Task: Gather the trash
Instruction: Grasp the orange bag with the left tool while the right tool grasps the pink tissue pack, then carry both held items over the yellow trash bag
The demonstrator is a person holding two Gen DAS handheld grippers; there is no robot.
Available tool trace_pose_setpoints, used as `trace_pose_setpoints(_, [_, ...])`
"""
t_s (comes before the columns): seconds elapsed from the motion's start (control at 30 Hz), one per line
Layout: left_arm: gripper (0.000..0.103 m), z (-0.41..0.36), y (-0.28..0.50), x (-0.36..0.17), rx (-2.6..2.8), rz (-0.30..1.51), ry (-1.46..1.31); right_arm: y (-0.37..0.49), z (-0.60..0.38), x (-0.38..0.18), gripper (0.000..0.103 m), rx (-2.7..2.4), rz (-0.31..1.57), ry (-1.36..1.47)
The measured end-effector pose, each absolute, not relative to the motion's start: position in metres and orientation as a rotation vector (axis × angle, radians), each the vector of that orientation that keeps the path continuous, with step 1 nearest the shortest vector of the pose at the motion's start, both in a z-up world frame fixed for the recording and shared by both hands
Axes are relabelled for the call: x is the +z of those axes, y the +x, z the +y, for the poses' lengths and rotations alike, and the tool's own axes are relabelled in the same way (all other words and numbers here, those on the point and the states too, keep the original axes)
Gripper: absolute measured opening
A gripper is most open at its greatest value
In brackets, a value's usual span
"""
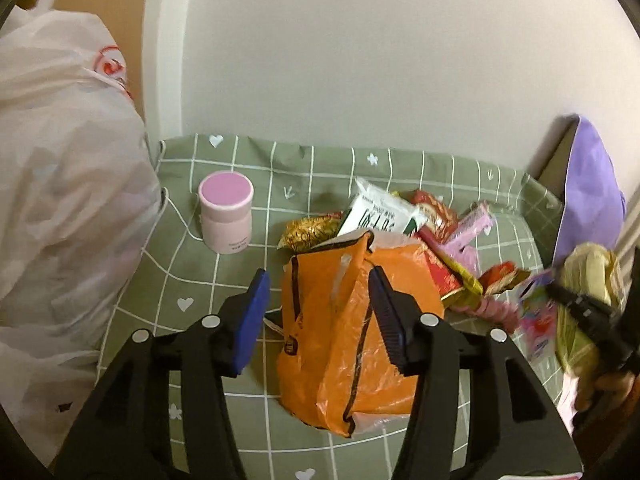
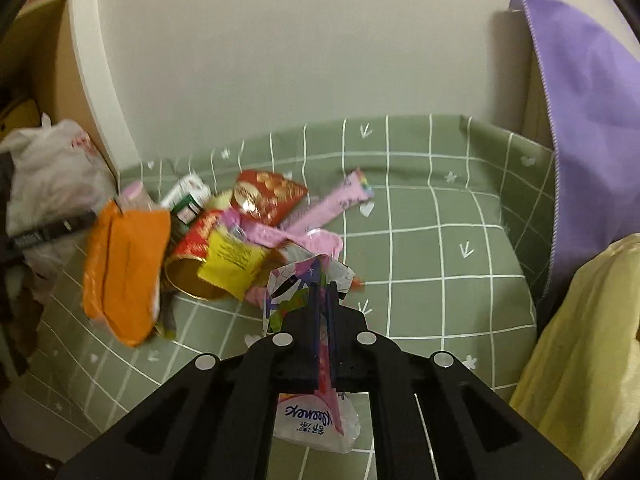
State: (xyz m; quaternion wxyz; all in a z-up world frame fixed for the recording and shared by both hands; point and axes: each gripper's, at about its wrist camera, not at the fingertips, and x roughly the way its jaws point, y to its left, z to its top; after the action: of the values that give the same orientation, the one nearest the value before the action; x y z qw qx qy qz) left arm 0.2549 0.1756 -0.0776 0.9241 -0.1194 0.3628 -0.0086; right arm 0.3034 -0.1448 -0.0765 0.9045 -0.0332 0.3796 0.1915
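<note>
A pink-lidded jar [image 1: 226, 211] stands ahead and left of the left gripper [image 1: 318, 280], and a white plastic bag [image 1: 60, 184] bulges farther left. A purple cloth [image 2: 588, 120] hangs to the right of the right gripper [image 2: 323, 286]. The left gripper's jaws stand apart, holding nothing, with the orange bag [image 1: 344, 340] lying between and beneath them. The right gripper is clamped on a Kleenex tissue wrapper [image 2: 316, 424]; the wrapper heap [image 2: 248, 232] lies ahead to its left.

Pink jar [image 1: 226, 211], purple cloth [image 2: 592, 120], green checked cover [image 2: 440, 248]
</note>
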Motion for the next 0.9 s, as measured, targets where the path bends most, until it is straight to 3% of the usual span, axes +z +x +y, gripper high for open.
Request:
trace_pose_setpoints(0.27, [0.051, 0.170, 0.268, -0.131, -0.053, 0.922, -0.284, 0.281, -0.157, -0.069, 0.005, 0.405, 0.789, -0.059])
trace_pose_setpoints(0.33, [0.038, 0.166, 0.271, -0.136, -0.061, 0.944, -0.302, 0.279, -0.159, -0.067, 0.005, 0.404, 0.788, -0.053])
trace_pose_setpoints(0.37, [0.022, 0.163, 0.273, -0.136, -0.066, 0.953, -0.302, 0.278, -0.161, -0.062, 0.005, 0.402, 0.780, -0.050])
trace_pose_setpoints(0.5, [0.006, 0.153, 0.275, -0.118, -0.088, 0.931, -0.292, 0.274, -0.165, -0.042, 0.005, 0.401, 0.728, -0.054])
trace_pose_setpoints(0.9, [0.004, 0.104, 0.280, 0.006, -0.237, 0.670, -0.223, 0.255, -0.196, 0.021, 0.005, 0.339, 0.546, -0.043])
